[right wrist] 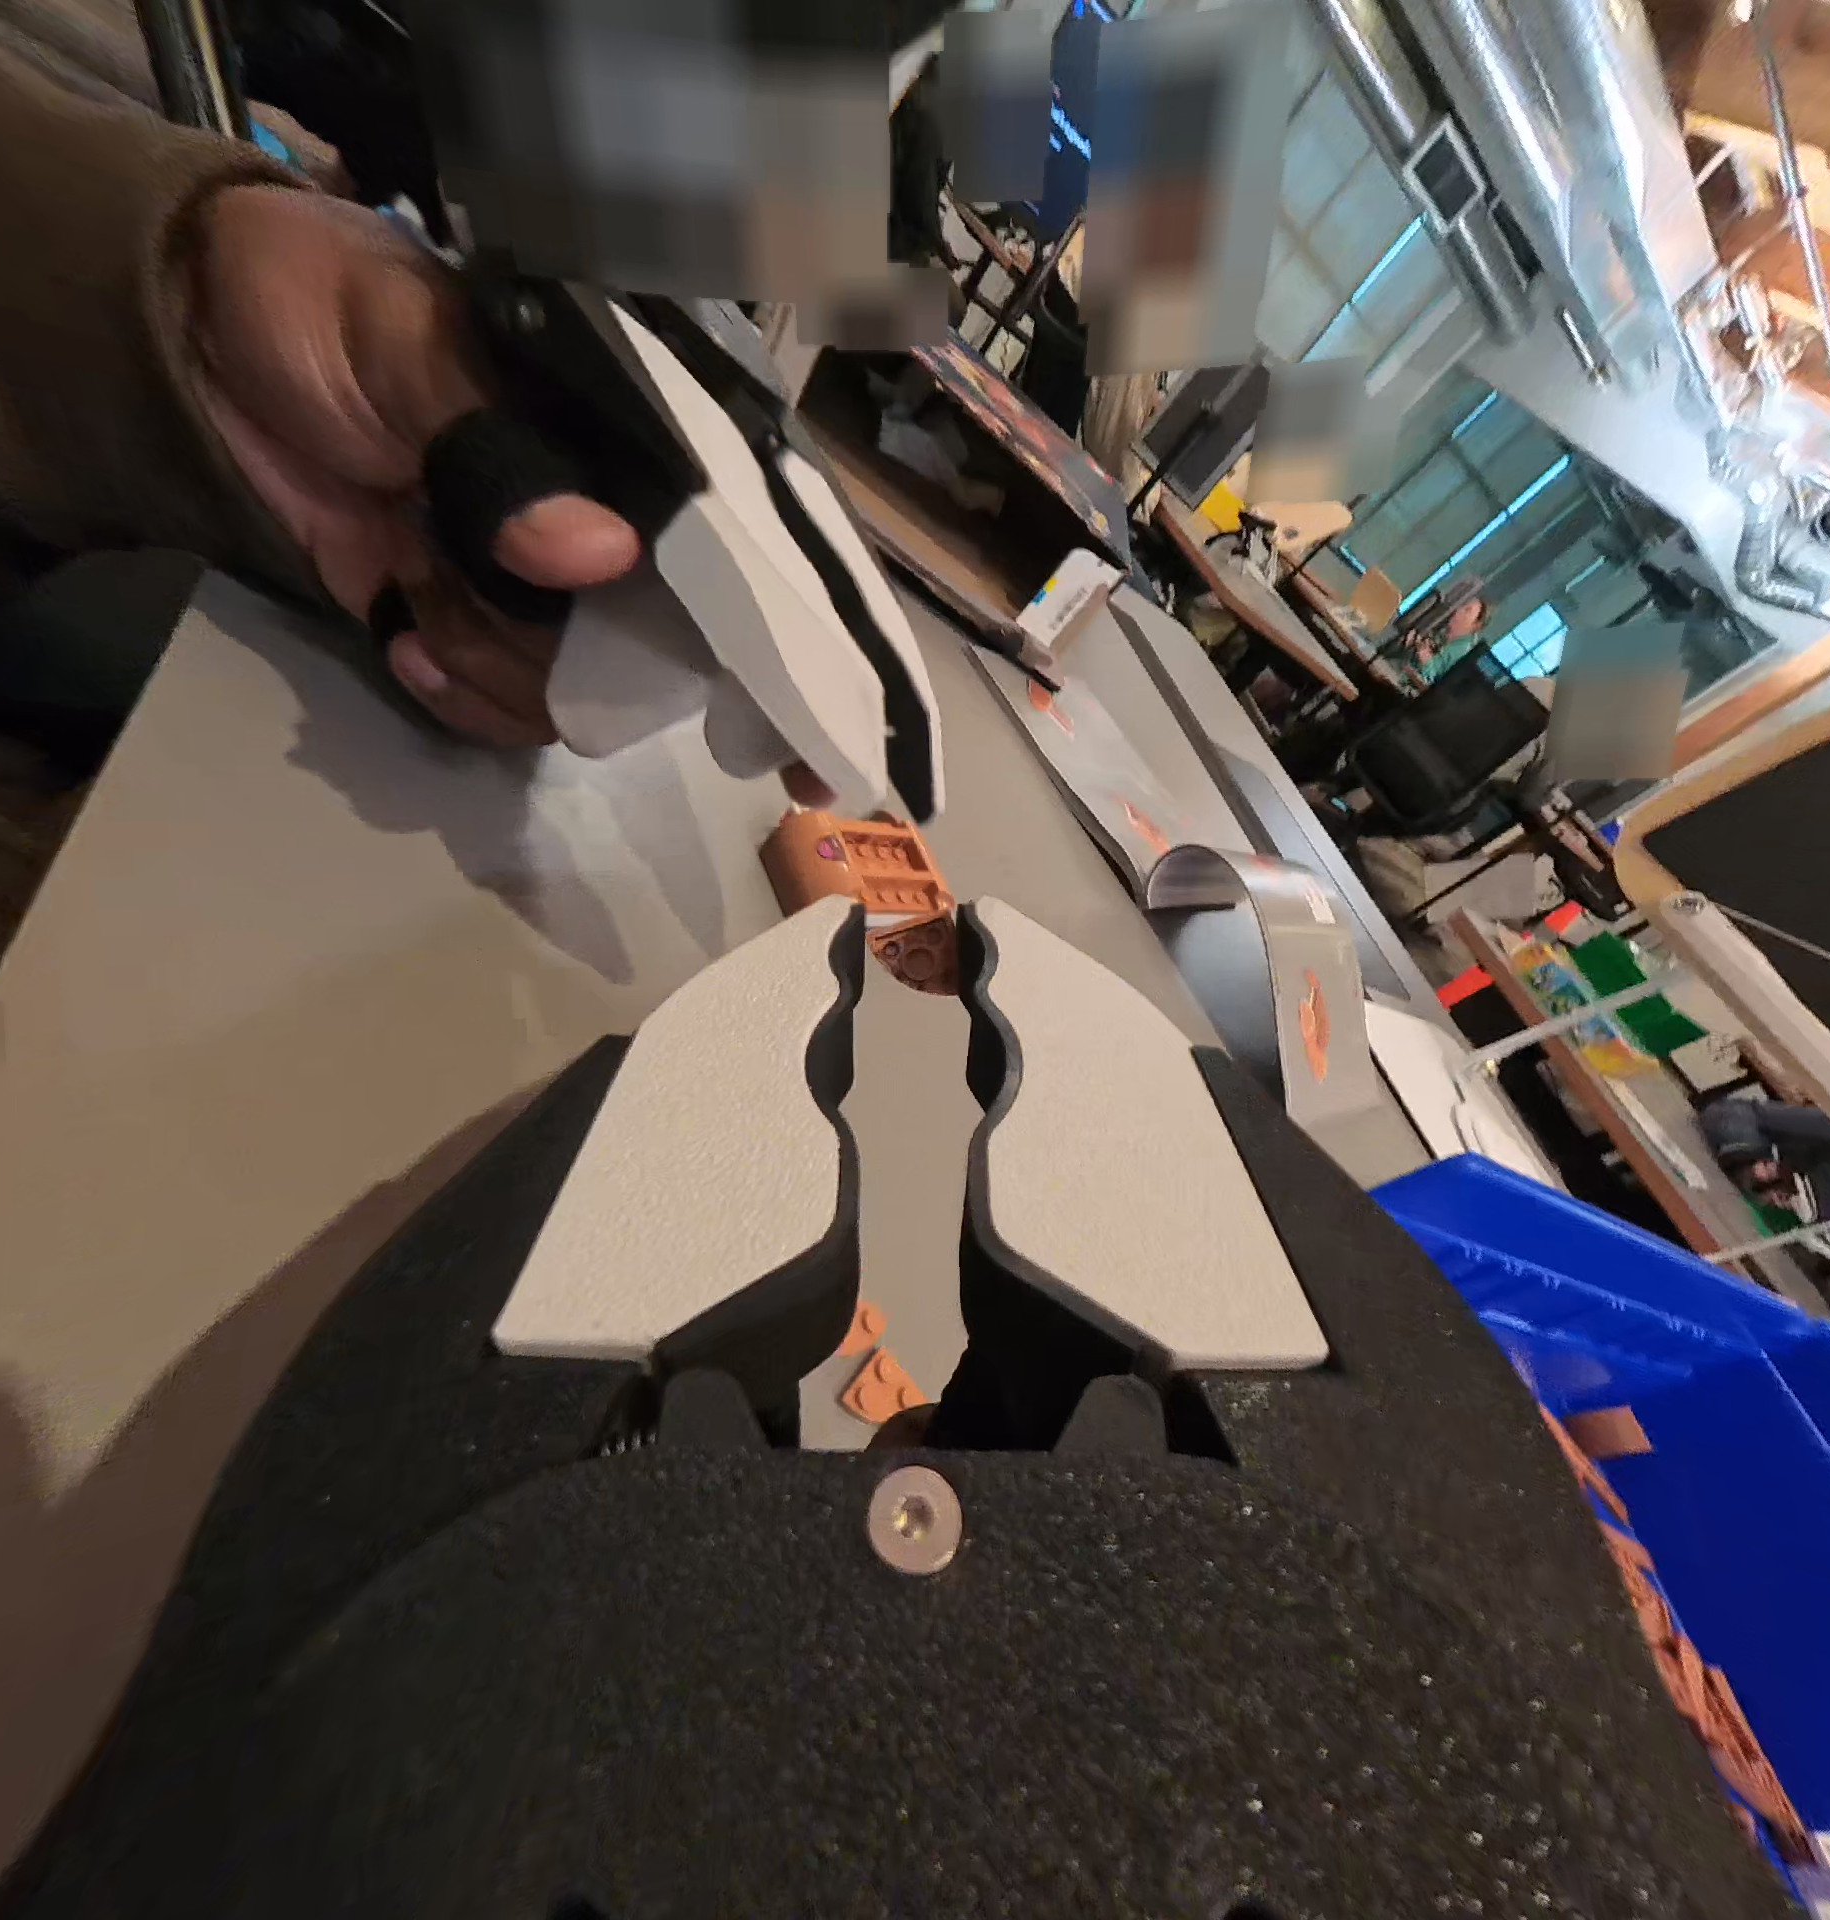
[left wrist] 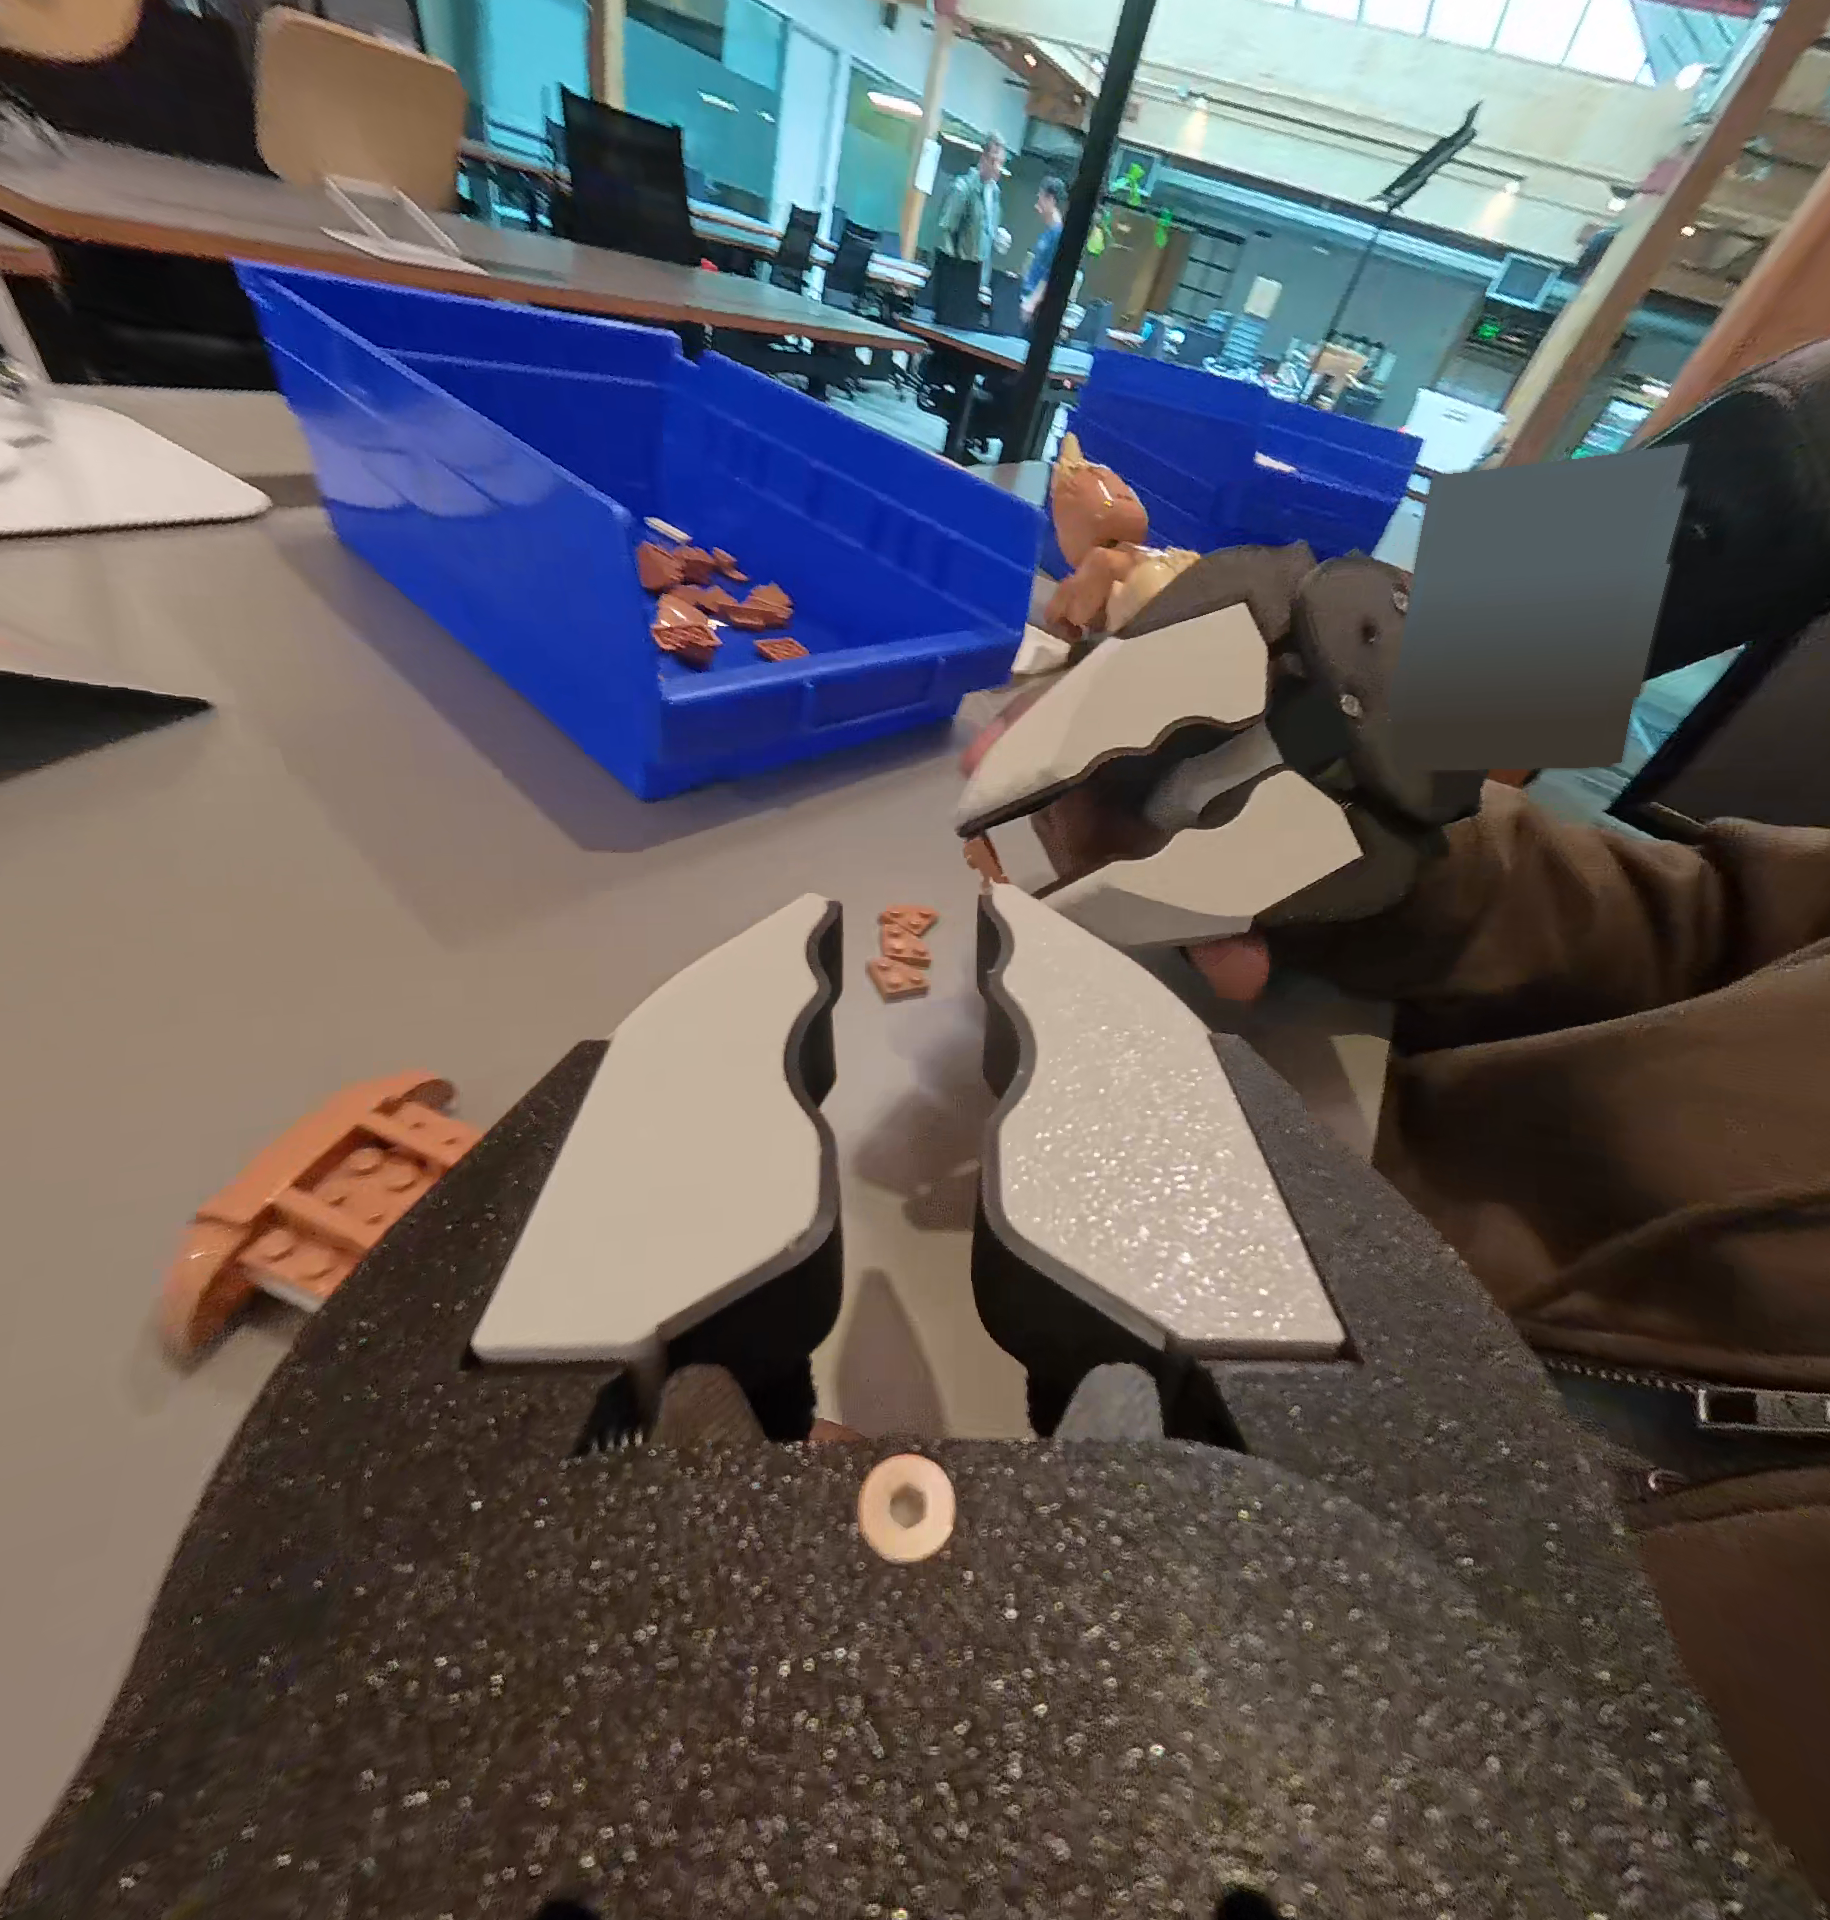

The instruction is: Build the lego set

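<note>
My left gripper (left wrist: 911,920) is open and empty, low over the grey table, with its tips just short of three small orange plates (left wrist: 904,951). An orange curved lego assembly (left wrist: 308,1195) lies at its left. My right gripper (right wrist: 911,930) is shut on a small dark brown lego piece (right wrist: 916,956) at its tips. In the left wrist view, the right gripper (left wrist: 994,852) comes in from the right with the piece (left wrist: 982,862) just above my left gripper's right fingertip. The right wrist view shows the left gripper (right wrist: 880,769) over the orange assembly (right wrist: 859,862).
A blue bin (left wrist: 537,488) with several brown pieces (left wrist: 713,608) stands beyond the plates. A second blue bin (left wrist: 1233,457) and a brown built figure (left wrist: 1098,520) stand behind the right gripper. An open instruction booklet (right wrist: 1150,790) lies past the assembly.
</note>
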Demonstrator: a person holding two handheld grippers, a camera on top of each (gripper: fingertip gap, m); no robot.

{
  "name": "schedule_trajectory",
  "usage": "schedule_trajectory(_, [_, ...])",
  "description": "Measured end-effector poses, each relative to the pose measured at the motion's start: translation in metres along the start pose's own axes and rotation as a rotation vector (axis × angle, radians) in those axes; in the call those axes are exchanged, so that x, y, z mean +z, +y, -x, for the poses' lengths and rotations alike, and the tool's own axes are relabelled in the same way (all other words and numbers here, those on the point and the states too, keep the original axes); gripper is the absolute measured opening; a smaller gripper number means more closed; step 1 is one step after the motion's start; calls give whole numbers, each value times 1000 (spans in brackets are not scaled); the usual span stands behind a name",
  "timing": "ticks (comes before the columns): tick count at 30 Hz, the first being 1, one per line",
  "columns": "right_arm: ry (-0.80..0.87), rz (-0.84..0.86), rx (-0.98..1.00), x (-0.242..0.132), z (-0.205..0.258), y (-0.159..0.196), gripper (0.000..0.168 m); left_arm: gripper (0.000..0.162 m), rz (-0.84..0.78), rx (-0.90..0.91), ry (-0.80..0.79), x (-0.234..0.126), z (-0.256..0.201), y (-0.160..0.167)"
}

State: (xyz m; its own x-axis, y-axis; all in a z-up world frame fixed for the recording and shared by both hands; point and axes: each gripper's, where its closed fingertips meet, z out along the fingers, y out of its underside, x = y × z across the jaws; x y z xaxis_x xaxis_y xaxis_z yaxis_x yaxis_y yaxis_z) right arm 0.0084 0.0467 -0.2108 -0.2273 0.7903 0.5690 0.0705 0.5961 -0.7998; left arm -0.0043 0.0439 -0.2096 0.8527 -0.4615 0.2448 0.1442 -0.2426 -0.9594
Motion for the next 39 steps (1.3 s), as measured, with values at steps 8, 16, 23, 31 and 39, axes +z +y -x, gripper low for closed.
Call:
schedule_trajectory(8, [-21,-21,-59,0,8,-2,17,15,70,-61,100,15,-17,9])
schedule_trajectory(16, [-48,3,-137,2,18,1,17,7,125,-97,128,22,-20,18])
schedule_trajectory(23, [-84,154,-7,-16,9,29,36,5,119,-47,56,21,-10,16])
schedule_trajectory(31, [-239,471,170,-27,17,91,22,5,181,167,8,24,-9,25])
schedule_trajectory(39, [-313,545,243,-19,19,97,16,5,171,311,18,25,-14,25])
